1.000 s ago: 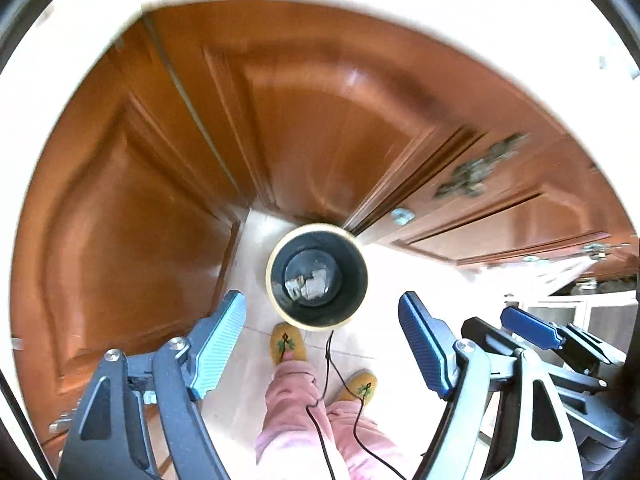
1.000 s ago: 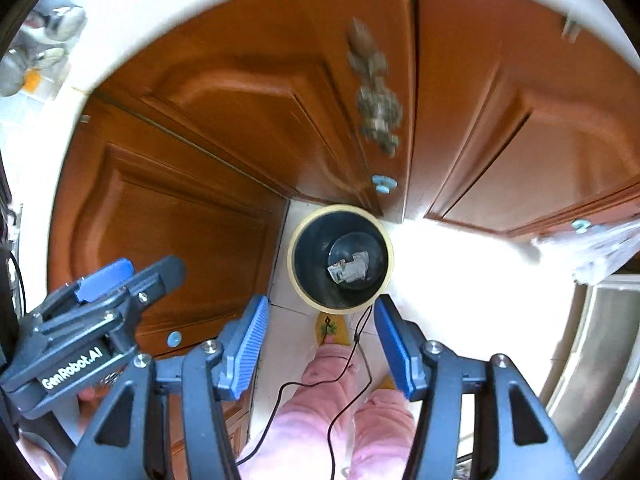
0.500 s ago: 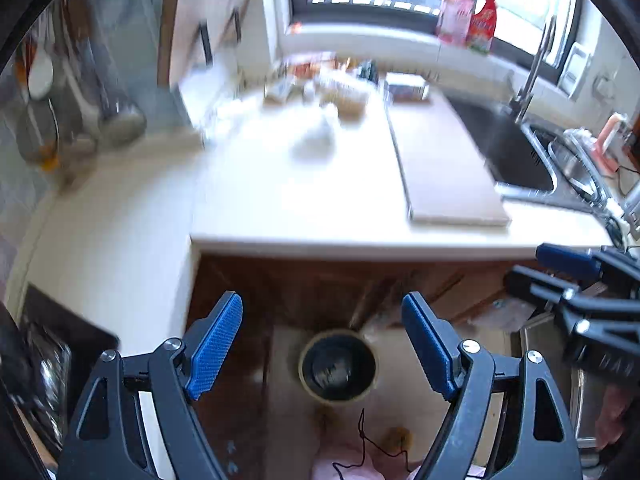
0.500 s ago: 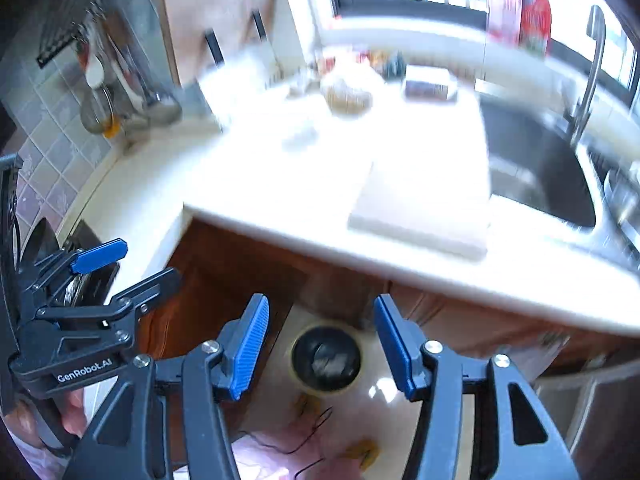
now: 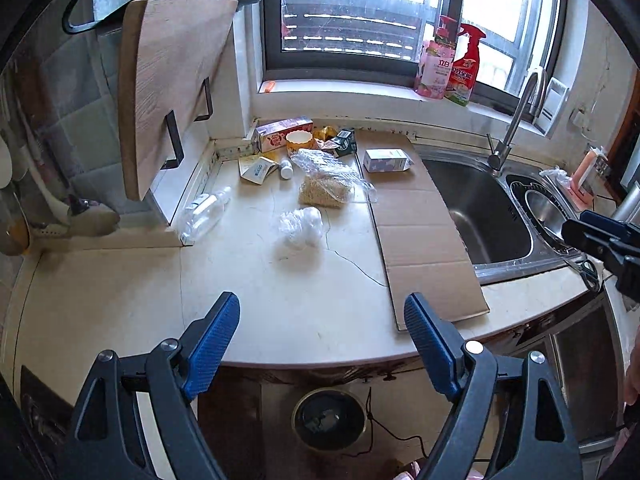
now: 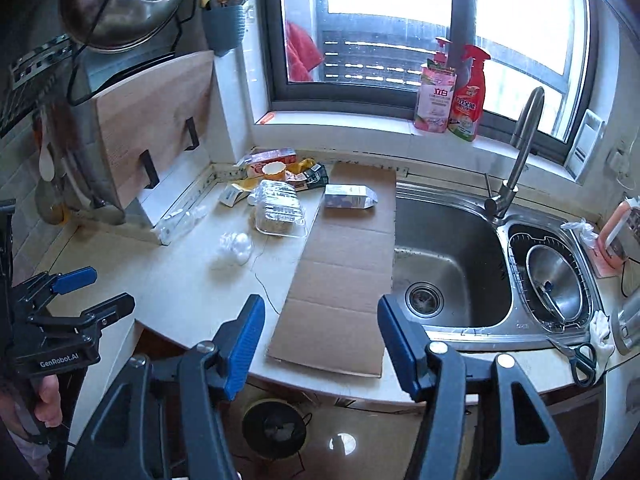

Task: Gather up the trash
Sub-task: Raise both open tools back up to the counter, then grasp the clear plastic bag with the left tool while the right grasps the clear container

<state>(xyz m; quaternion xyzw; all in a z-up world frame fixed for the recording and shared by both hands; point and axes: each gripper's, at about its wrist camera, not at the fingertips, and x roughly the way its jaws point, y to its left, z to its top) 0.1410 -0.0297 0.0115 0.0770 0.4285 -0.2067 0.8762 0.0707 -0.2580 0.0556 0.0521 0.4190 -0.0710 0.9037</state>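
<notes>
Left wrist view: the left tool (image 5: 322, 330) hangs wide and empty above the near edge of the cream stone desk (image 5: 120, 300), low in the frame. Trash lies well ahead of it. Nearest is a crumpled clear plastic wrap (image 5: 301, 227) at frame centre; just behind that sits a clear plastic bag of beige grain (image 5: 326, 188). A squashed clear plastic bottle (image 5: 204, 213) lies to the left by the wall, and cartons and wrappers crowd the back corner. A flat brown cardboard sheet (image 5: 420, 232) lies along the desk beside the steel sink (image 5: 476, 208). On the floor at the bottom of the frame stands the round dark bin with a pale rim (image 5: 329, 418).

Right wrist view: the right tool (image 6: 320, 334) is likewise spread wide and carries nothing, poised over the near end of the cardboard.

The crumpled wrap looks the sensible next pick. It is light and springy, so the left tool should come down straddling its bulk and pinch through the middle rather than a loose edge. Keep clear of the grain bag behind, which may spill if nudged.
</notes>
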